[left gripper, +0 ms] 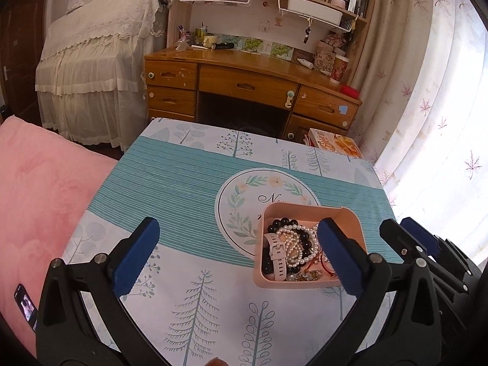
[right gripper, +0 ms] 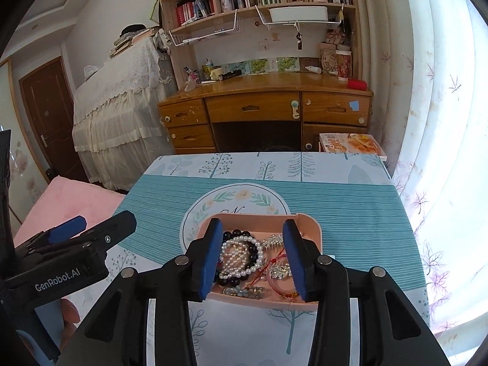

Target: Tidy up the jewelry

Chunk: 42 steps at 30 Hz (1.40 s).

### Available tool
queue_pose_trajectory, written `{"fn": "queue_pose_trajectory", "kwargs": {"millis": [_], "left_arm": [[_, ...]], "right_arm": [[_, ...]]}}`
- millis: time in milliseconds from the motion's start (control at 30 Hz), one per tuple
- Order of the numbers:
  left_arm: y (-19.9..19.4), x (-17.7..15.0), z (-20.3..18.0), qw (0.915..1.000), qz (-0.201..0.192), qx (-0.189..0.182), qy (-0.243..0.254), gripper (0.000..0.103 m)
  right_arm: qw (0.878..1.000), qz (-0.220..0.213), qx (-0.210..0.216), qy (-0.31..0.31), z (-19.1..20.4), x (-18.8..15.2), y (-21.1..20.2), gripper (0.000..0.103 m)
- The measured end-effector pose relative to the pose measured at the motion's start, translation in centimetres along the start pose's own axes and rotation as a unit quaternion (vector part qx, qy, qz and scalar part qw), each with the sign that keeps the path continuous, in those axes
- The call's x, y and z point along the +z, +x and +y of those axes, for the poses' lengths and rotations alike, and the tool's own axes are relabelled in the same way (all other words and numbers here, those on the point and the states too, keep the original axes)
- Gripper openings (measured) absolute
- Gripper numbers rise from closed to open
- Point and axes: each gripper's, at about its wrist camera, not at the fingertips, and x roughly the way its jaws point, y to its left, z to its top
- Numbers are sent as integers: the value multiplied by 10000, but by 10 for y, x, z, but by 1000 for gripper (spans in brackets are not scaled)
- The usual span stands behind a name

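Observation:
A pink square tray (left gripper: 350, 222) (right gripper: 314, 228) sits on the table with the tree-print cloth (left gripper: 195, 189). It holds a white pearl bracelet (right gripper: 241, 259), a black bead bracelet (left gripper: 282, 223), a pale pink watch (left gripper: 276, 251), silver rhinestone hair clips (right gripper: 274, 241) and red cord pieces (right gripper: 271, 267). My left gripper (left gripper: 241, 256) is open and empty, left of the tray, its right finger over the tray's edge. My right gripper (right gripper: 253, 259) is open and empty, hovering over the tray with the jewelry between its fingers.
A wooden desk (left gripper: 250, 82) with shelves stands beyond the table. A boxed item (left gripper: 334, 143) leans by the table's far right corner. A pink cushion (left gripper: 39, 201) lies left, with a phone (left gripper: 26, 306) on it. Curtains (left gripper: 427, 106) hang right.

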Motion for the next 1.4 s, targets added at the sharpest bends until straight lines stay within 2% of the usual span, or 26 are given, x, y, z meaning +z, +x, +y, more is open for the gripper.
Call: {"fn": "queue_pose_trajectory", "kwargs": {"millis": [233,300,367,700,867,1033,1233,1400], "left_arm": [[-28,-18,5,10000,-72,3,-17,103],[-36,-28,8,10000,-32,20,-37,103],[-46,-40,13,10000,0,10,-94,103],[-103,-100,20,10000,8,31,-68,103],[-138,-120,13,9996,-206,136,113,103],[-165,-133,4,9989,-331,144,292,103],[-190,-148,-10,9961,-582,406,532,103],[-203,-155,-19,9947,-675,438,635,103]], "right_arm": [[9998,-171,-3,-58,8,-13,-35,42],[9997,-229,-36,-64,10,-21,-47,46],[9996,-272,-71,-26,9,-32,-61,53],[9991,-286,-123,272,5,-109,-136,56],[9978,-538,-166,356,10,-145,-184,75],[9951,-856,-283,410,17,-177,-233,87],[9924,-1027,-324,592,15,-200,-275,90],[9919,-1033,-292,672,13,-218,-296,91]]}}
